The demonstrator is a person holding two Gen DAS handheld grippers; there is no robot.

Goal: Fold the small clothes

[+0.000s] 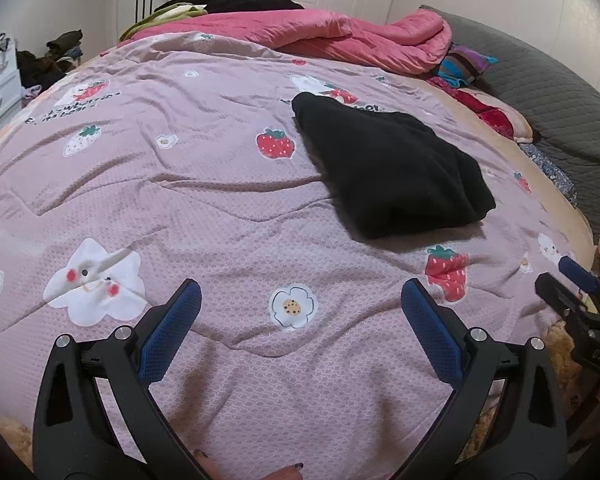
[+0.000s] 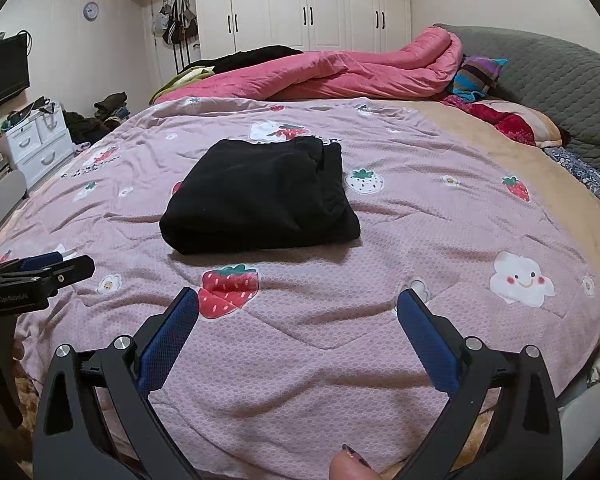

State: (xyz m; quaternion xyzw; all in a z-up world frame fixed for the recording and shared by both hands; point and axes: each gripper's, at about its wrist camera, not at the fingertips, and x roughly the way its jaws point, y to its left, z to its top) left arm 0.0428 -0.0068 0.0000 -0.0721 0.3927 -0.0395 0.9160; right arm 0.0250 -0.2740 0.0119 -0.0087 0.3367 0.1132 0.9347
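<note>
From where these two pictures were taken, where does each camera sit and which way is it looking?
Left wrist view: sits on the left hand-held gripper, looks forward across the pink strawberry bedspread; the folded black garment lies ahead to its right; its own open fingers and the right hand-held gripper at the right edge show.
Right wrist view: sits on the right hand-held gripper, faces the garment almost head-on, wardrobe behind; its own open fingers and a fingertip show.
Shared: garment, bedspread, rolled pink quilt, each other's gripper.

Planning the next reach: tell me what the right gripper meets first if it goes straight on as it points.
Probably the pink printed quilt under the open right gripper, near the red strawberry print; the folded black garment lies farther ahead. Depth is unclear.
</note>
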